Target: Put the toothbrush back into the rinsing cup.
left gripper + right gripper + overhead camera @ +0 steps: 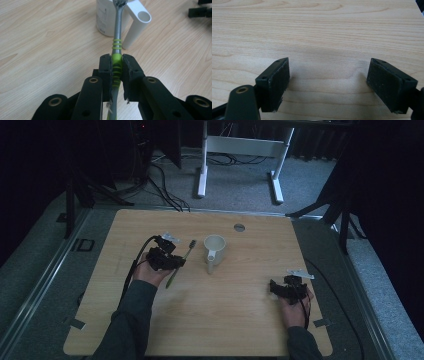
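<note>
Left gripper (pixel 116 67) pinching green-and-grey toothbrush (pixel 117 37) | right gripper (pixel 328 82) spread | pale wooden table (pixel 200 320), bare front half | white handled mug (pixel 214 250) mid-table | grey carpet beyond

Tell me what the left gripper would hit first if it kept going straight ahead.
Probably the white cylindrical mug: the left gripper, shut on the green and grey toothbrush, points at it, and the brush head would likely touch first.

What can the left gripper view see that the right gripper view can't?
The left gripper view shows the left gripper shut on a green and grey toothbrush, with a white mug standing just beyond it. The right gripper view shows the right gripper with its jaws wide apart and nothing between them. Both show the wooden table underneath.
</note>
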Demonstrator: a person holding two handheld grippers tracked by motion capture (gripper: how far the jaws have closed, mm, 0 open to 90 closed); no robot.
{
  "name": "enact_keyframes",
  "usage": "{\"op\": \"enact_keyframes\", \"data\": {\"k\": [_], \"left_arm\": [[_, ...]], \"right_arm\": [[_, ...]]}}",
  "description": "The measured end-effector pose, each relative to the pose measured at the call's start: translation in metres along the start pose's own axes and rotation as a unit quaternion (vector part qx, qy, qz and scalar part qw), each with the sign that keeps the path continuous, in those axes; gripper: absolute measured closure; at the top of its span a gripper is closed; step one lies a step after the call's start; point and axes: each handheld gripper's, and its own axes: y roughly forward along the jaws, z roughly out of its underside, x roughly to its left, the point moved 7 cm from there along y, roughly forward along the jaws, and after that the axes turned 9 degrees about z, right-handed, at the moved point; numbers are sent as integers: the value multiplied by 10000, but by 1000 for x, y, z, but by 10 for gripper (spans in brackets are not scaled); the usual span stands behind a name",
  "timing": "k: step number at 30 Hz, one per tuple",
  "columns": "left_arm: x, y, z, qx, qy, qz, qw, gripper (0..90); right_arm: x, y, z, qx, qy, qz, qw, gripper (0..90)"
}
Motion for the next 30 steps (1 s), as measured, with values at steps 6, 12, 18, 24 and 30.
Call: {"op": "enact_keyframes", "data": {"k": [6, 12, 18, 24, 30], "left_arm": [[-1, -2, -3, -200, 63, -4, 9998, 790], [-2, -3, -7, -416, 80, 34, 9991, 790], [-3, -4, -9, -563, 126, 43, 9983, 789], [-4, -3, -11, -684, 162, 42, 9975, 789], [-6, -4, -14, -834, 201, 48, 9963, 789]], "right_arm": [[0, 0, 0, 1, 2, 0, 10000, 181], [0, 0, 0, 2, 2, 0, 10000, 181], [0, 0, 0, 1, 4, -1, 10000, 181], [0, 0, 0, 0, 6, 0, 10000, 181], [0, 0, 0, 0, 5, 1, 10000, 181]]}}
